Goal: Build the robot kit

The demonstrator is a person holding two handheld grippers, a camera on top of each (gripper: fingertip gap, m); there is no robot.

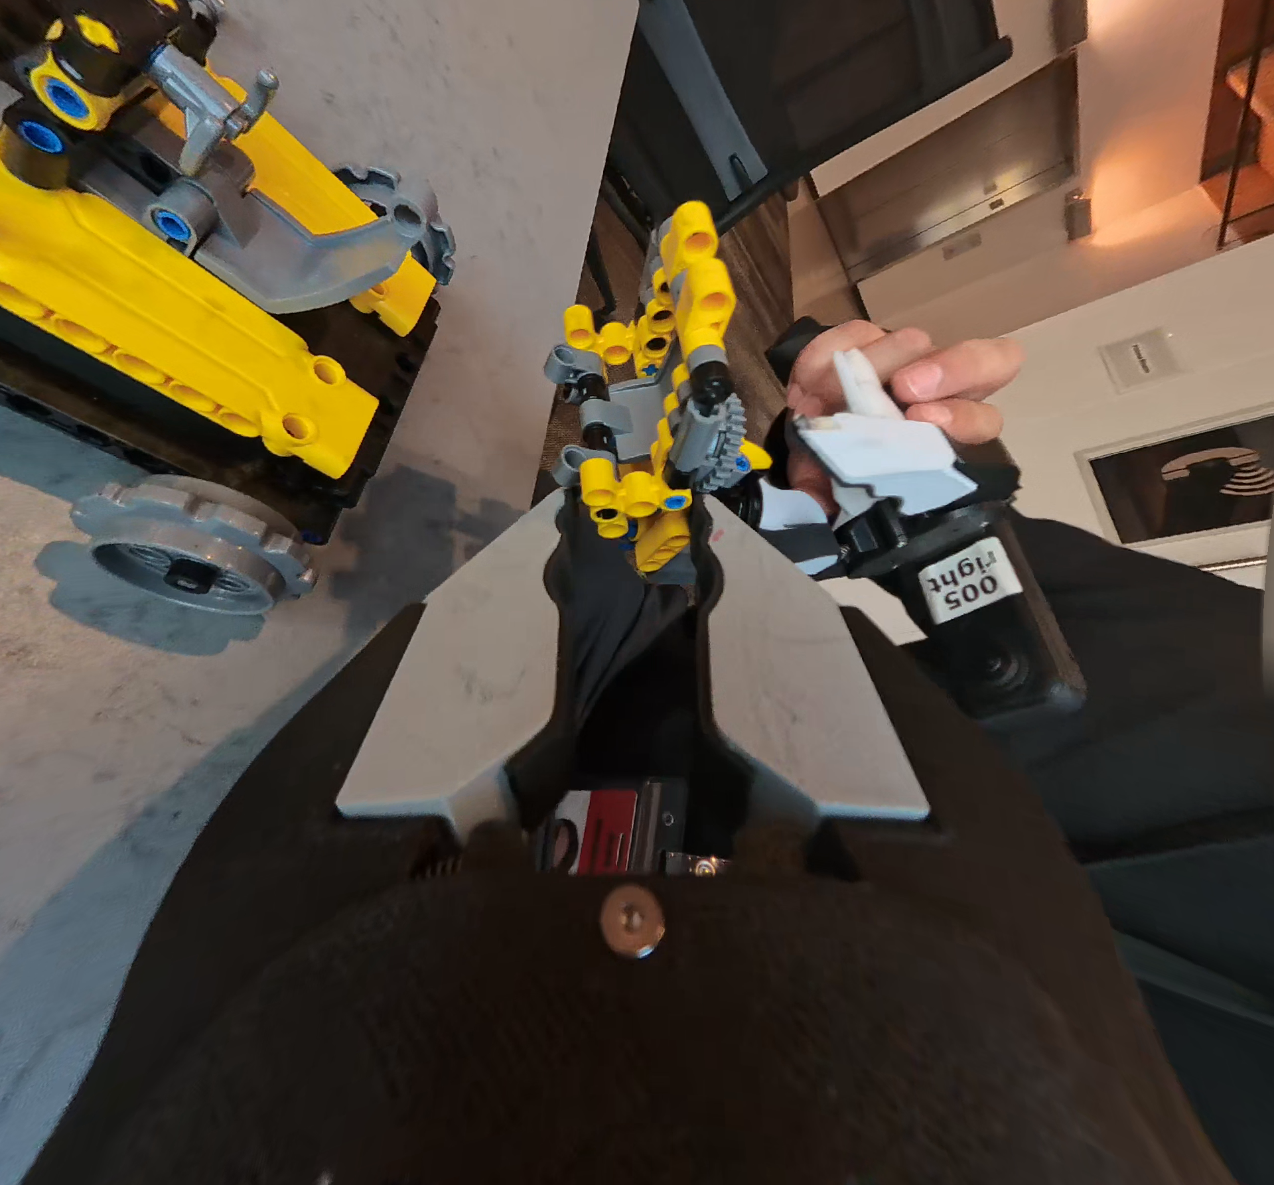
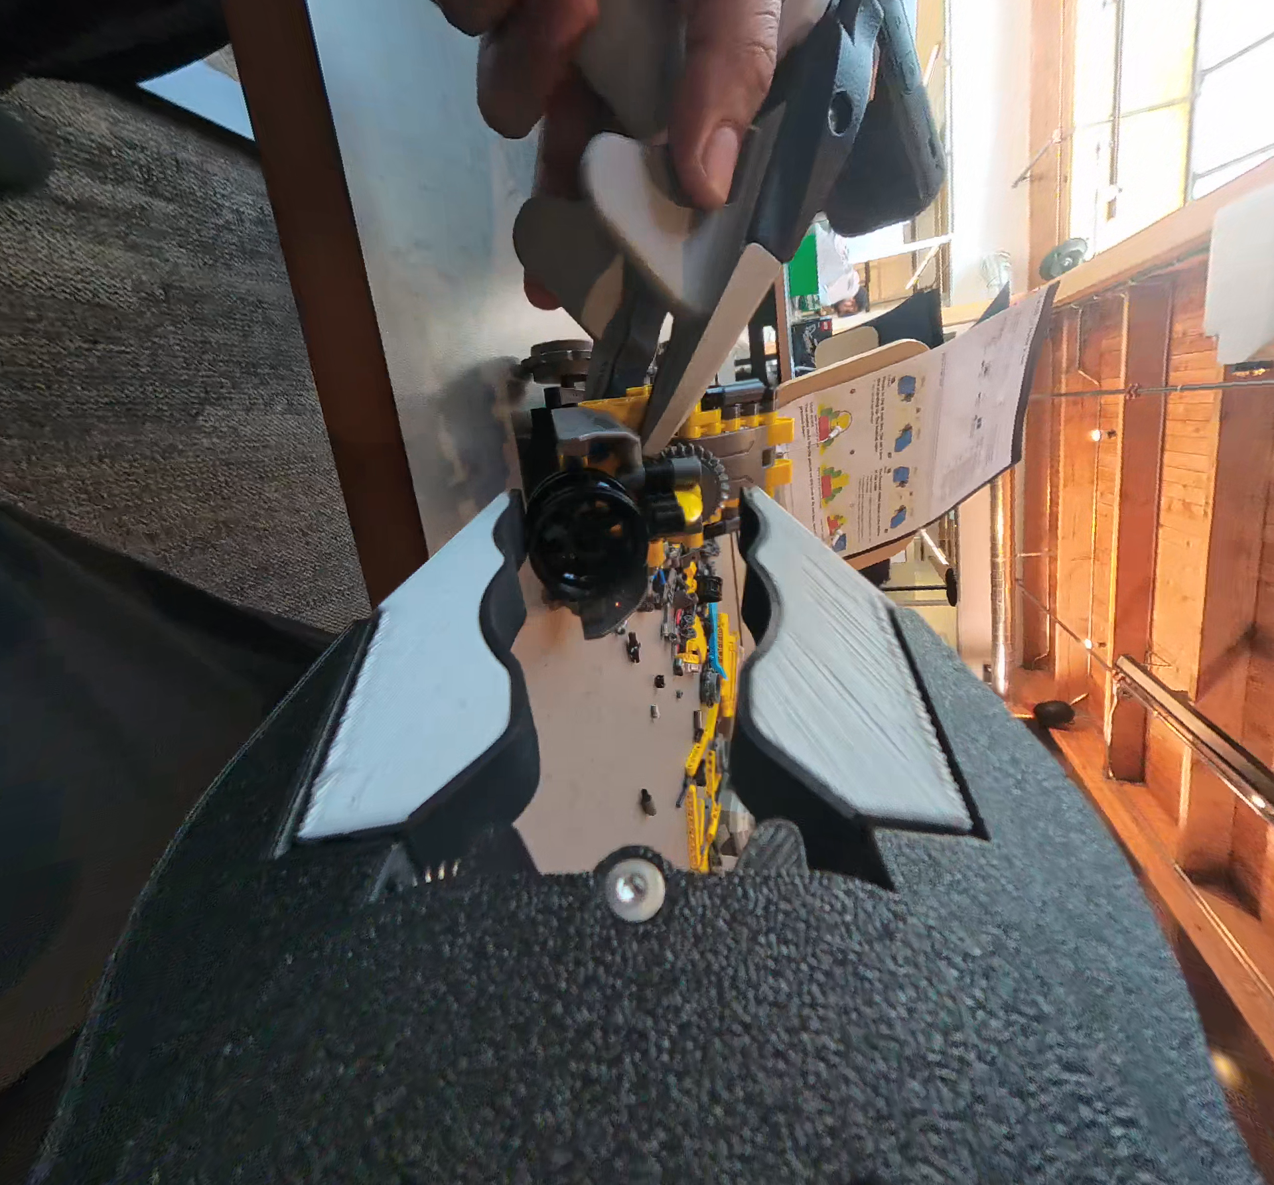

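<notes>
My left gripper (image 1: 631,518) is shut on the lower end of a small yellow and grey brick assembly (image 1: 655,407) with a grey gear, held up beyond the table edge. My right gripper (image 2: 631,511) is open, its fingers on either side of a black wheel hub (image 2: 586,542) on that assembly (image 2: 689,497). The hub lies close to the left finger. The left gripper also shows in the right wrist view (image 2: 624,407), coming down from above in a hand. The right gripper shows in the left wrist view (image 1: 793,511), held by a hand, right of the gear.
A large yellow and black brick vehicle (image 1: 172,297) stands on the grey table (image 1: 448,83), with a loose grey sprocket wheel (image 1: 183,552) beside it. Several small loose parts (image 2: 706,683) lie on the table. An open instruction booklet (image 2: 965,421) stands behind. Carpet floor lies below. The tips of both grippers are at nearly the same place.
</notes>
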